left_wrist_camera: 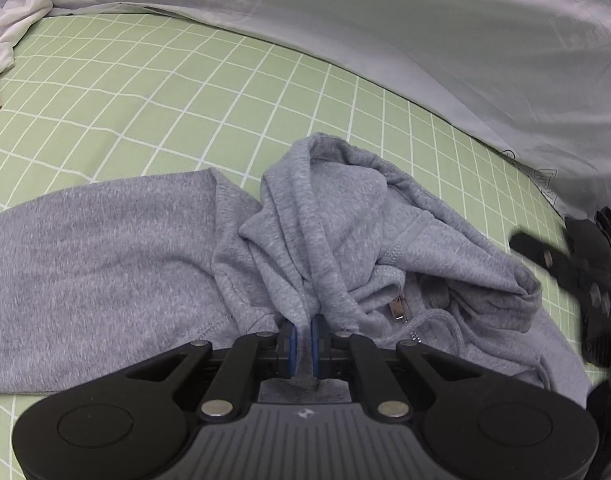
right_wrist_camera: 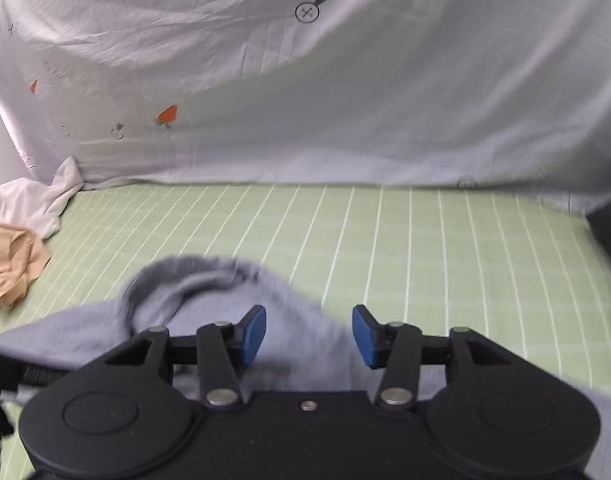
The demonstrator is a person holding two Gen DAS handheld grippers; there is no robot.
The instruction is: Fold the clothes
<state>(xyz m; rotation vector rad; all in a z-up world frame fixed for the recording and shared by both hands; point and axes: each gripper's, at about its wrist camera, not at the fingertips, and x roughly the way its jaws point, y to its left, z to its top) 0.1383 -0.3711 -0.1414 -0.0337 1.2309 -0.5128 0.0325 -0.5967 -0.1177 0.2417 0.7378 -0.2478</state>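
Observation:
A grey zip hoodie (left_wrist_camera: pixel 105 264) lies bunched on the green checked bedsheet (left_wrist_camera: pixel 165 88). My left gripper (left_wrist_camera: pixel 304 336) is shut on a fold of the hoodie's fabric near the hood, and the cloth rises in a ridge from the blue pads (left_wrist_camera: pixel 291 340). The zipper pull (left_wrist_camera: pixel 397 306) and drawstring lie just to the right. My right gripper (right_wrist_camera: pixel 309 336) is open and empty, with its jaws wide apart, above the hoodie (right_wrist_camera: pixel 209 292). It also shows at the right edge of the left wrist view (left_wrist_camera: pixel 585 272).
A white printed sheet (right_wrist_camera: pixel 305 100) hangs along the back of the bed. A crumpled white garment (right_wrist_camera: pixel 29 204) and a beige garment (right_wrist_camera: pixel 9 268) lie at the far left. Green sheet (right_wrist_camera: pixel 445 248) stretches beyond the hoodie.

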